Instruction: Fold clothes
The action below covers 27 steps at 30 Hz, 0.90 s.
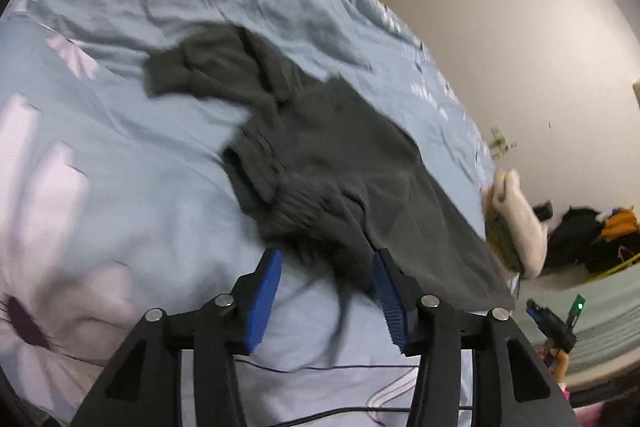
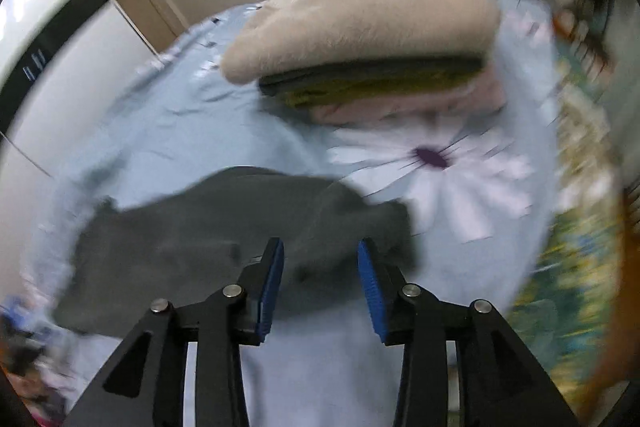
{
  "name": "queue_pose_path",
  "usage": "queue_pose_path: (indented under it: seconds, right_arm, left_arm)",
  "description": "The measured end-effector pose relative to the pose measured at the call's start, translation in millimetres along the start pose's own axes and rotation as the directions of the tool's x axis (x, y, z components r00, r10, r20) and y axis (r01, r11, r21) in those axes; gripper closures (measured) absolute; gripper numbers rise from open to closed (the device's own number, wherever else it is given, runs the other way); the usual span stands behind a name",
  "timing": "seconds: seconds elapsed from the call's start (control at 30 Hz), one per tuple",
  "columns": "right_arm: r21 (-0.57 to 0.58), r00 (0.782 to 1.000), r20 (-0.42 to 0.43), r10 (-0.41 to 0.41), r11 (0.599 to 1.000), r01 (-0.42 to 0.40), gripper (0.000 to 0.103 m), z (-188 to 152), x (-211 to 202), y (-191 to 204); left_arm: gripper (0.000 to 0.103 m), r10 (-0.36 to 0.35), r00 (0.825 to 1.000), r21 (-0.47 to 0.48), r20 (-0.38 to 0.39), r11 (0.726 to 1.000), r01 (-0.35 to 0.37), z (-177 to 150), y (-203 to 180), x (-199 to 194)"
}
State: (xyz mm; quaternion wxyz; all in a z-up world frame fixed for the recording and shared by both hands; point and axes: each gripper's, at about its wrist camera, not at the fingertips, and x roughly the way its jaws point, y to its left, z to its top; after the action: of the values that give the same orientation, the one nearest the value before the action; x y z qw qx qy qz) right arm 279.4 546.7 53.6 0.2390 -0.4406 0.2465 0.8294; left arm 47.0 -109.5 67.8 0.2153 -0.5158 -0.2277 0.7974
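A dark grey sweater [image 1: 320, 139] lies rumpled on the pale blue floral bedsheet [image 1: 120, 147], one sleeve thrown toward the far left. My left gripper [image 1: 328, 259] stands open just short of its ribbed hem, with nothing between the blue pads. In the right wrist view the same dark grey sweater [image 2: 200, 235] spreads to the left on the bedsheet [image 2: 180, 131]. My right gripper [image 2: 320, 251] is open over the garment's near corner, holding nothing. Both views are blurred by motion.
A stack of folded clothes [image 2: 368, 39], cream on top with olive and pink below, sits at the bed's far side; the folded stack [image 1: 516, 223] also shows at the right edge. A white wall [image 1: 500, 27] and dark clutter on the floor [image 1: 580, 231] lie beyond the bed.
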Motion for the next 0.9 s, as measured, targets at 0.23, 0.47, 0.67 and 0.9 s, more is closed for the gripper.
queue_pose_path:
  seconds: [0.23, 0.47, 0.67, 0.9]
  right_arm:
    - [-0.172, 0.996, 0.069, 0.049, 0.984, -0.036, 0.063, 52.5, -7.8, 96.8]
    - [-0.443, 0.916, -0.204, 0.346, 0.802, -0.401, 0.063, 99.4, 97.8, 318.6]
    - [-0.454, 0.845, -0.431, 0.316, 0.734, -0.506, 0.063, 115.0, 217.3, 445.7]
    - [-0.443, 0.789, -0.583, 0.195, 0.737, -0.510, 0.063, 101.8, 323.4, 524.9]
  left_arm:
    - [0.043, 0.126, 0.992, -0.042, 0.022, 0.991, -0.125, 60.7, 25.7, 60.5]
    - [0.043, 0.242, 0.969, -0.034, -0.038, 0.969, -0.243, 96.9, 42.3, 141.7]
    - [0.041, 0.302, 0.948, -0.009, -0.094, 0.952, -0.305, 96.2, 57.8, 169.3]
    - [0.040, 0.194, 0.970, -0.047, -0.144, 0.978, -0.203, 87.4, 68.1, 182.5]
